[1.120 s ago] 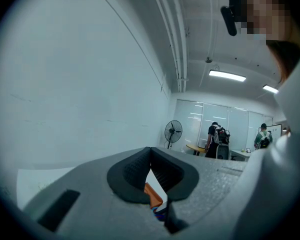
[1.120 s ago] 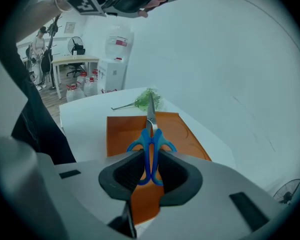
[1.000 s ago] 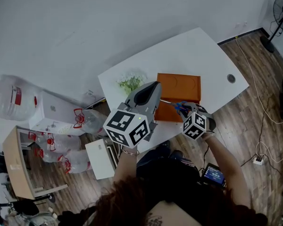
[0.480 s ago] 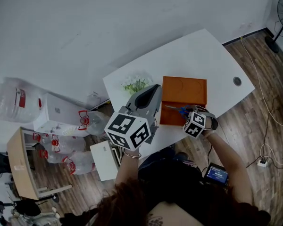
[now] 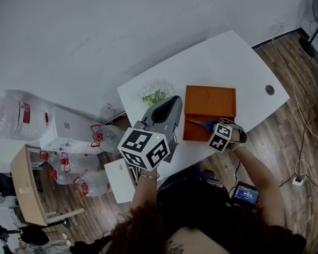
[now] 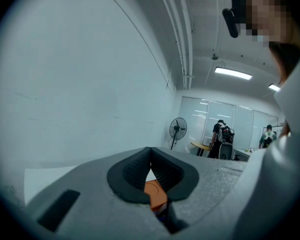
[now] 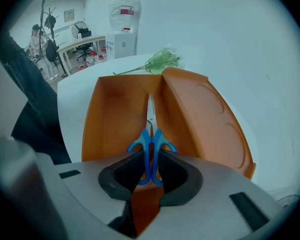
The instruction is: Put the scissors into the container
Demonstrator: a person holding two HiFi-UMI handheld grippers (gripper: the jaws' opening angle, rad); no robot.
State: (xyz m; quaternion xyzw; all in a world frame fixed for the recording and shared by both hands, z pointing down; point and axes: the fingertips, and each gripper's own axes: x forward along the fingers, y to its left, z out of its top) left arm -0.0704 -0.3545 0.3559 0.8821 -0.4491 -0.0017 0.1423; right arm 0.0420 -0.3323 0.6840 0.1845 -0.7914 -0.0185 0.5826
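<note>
The scissors (image 7: 149, 149) are being gripped by the handles in the right gripper (image 7: 150, 165), blades pointing into the container (image 7: 112, 119); the left gripper (image 6: 150, 158) is being shown closed and empty only in its own view.

Head view: even, diffuse indoor light with no hard shadows. The white table (image 5: 212, 62) and the wall read bright and the wooden floor (image 5: 312, 89) reads darker. Strong wide-angle distortion bows the table's edges and the floorboards toward the borders. Both gripper views are circular fisheye pictures with black corners and a soft vignette. In the left gripper view, ceiling strips (image 6: 233, 73) are the visible light sources and burn out to white; the grey left gripper (image 6: 150, 156), close to the lens, is soft and in shade, while the far room is sharper. In the right gripper view the container (image 7: 115, 119) is evenly lit, its inner wall slightly shaded, and the nearest foreground is blurred.
</note>
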